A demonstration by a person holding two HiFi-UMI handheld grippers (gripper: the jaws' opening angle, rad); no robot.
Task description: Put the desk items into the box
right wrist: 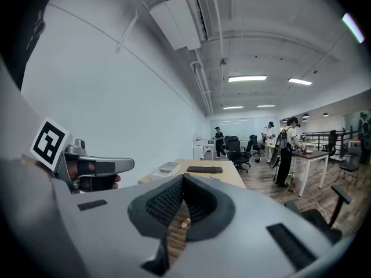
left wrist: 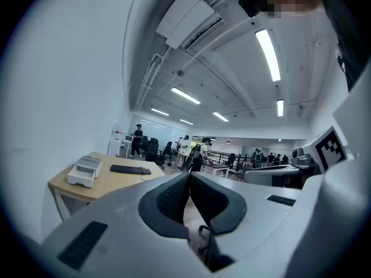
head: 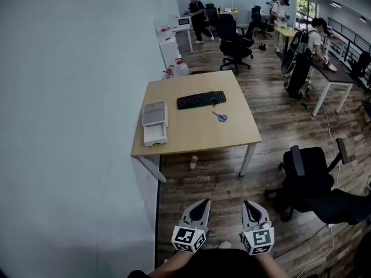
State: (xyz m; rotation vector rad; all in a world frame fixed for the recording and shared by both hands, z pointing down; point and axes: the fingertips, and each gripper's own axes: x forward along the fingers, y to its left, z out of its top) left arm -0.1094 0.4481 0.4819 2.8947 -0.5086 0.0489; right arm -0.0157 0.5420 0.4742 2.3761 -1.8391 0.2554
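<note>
Keyboard [head: 201, 99], scissors [head: 219, 117], box [head: 155, 122] on desk [head: 197, 138], left claw [head: 202, 203] and right claw [head: 250, 204] closed

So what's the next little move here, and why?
Probably step up to the desk: the left gripper and right gripper are both shut, empty and well short of it, while the keyboard and scissors lie on it near the box.

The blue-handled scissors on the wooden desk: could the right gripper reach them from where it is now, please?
Probably not yet: the right gripper, jaws shut, is held near the person's body, with wooden floor between it and the wooden desk. The blue-handled scissors lie uncovered there, so stepping closer should do.
</note>
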